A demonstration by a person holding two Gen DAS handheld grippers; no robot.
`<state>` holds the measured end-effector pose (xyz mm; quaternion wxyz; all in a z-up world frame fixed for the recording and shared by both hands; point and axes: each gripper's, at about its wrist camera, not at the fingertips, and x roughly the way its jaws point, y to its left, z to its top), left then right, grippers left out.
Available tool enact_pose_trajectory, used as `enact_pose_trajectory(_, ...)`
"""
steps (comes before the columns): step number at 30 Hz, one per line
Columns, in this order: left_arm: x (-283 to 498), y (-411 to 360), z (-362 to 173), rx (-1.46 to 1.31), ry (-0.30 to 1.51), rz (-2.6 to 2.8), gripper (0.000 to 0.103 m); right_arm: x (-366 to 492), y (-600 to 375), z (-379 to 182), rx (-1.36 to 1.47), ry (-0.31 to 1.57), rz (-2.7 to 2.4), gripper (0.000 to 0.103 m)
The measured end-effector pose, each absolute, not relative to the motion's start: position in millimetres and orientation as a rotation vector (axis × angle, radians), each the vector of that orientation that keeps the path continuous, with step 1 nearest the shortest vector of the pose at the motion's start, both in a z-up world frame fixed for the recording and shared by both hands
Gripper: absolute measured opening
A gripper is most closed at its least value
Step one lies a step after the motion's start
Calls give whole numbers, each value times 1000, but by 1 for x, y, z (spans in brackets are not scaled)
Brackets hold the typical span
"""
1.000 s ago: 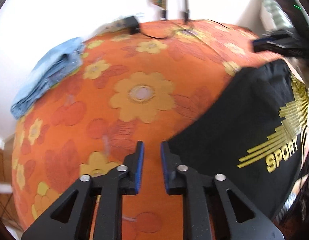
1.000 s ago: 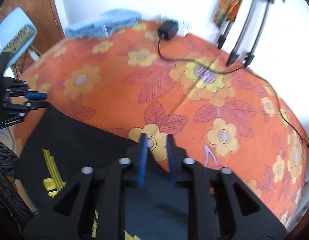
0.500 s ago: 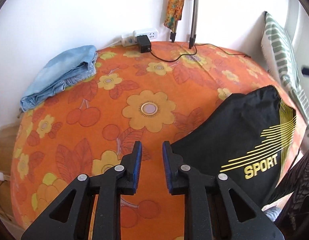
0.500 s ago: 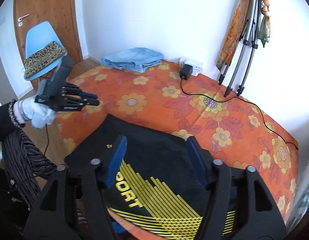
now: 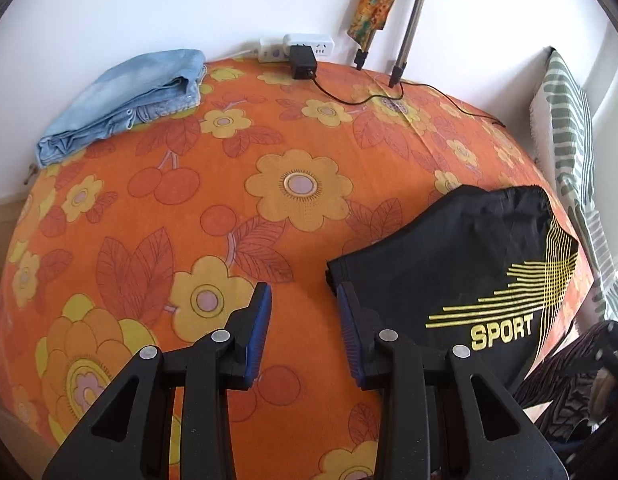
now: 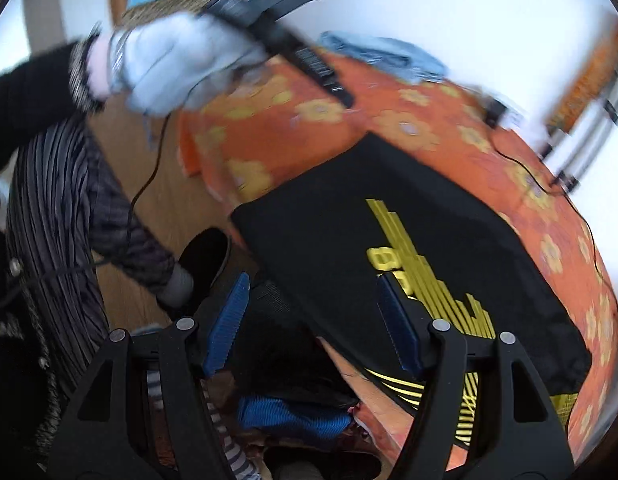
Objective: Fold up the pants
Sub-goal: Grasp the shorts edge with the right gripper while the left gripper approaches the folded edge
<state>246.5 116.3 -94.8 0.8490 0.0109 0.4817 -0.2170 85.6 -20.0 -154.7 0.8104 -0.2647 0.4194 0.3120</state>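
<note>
Left wrist view: the left tool [image 5: 303,322] has just been spreading its jaws, and nothing sits between them now, only the orange bedspread [image 5: 213,208] below. Its right finger lies just beside the near corner of the pants [image 5: 461,264], apart from the cloth as far as I can tell. The pants (black, with yellow stripes and "SPORT") lie folded flat at the bed's right edge, waistband toward the far side. Released at both ends, they look to me like a fold just laid down, with perhaps one more fold left.

Around them: folded jeans [image 5: 125,100] at the far left against the wall, well apart; a charger [image 5: 303,62] with its cable trailing over the spread; tripod legs [image 5: 405,32] behind; a striped cushion [image 5: 569,152] at the right. None lies on the pants.

Right wrist view (blurred): the right tool [image 6: 313,320] stands wide and empty, having just opened, off the bed's edge above the floor and some dark clothing. The pants [image 6: 389,240] lie beside its right finger, untouched. The gloved left hand [image 6: 181,68] holds the other tool above the bed's far corner. The bed edge is close, so the pants could slip off.
</note>
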Motion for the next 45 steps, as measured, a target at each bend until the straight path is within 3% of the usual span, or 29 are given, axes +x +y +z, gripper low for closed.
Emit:
enact_pose_trajectory(8, 238, 116, -96, 46, 1019, -478, 32, 84, 28, -200, -732, 903, 729, 62)
enact_pose_trajectory(34, 248, 125, -105, 16, 1048, -501, 32, 84, 54, -236, -931, 825, 671, 61)
enact_pose_trajectory(45, 255, 131, -110, -30, 1073, -510, 32, 85, 53, -239, -958, 727, 631, 45)
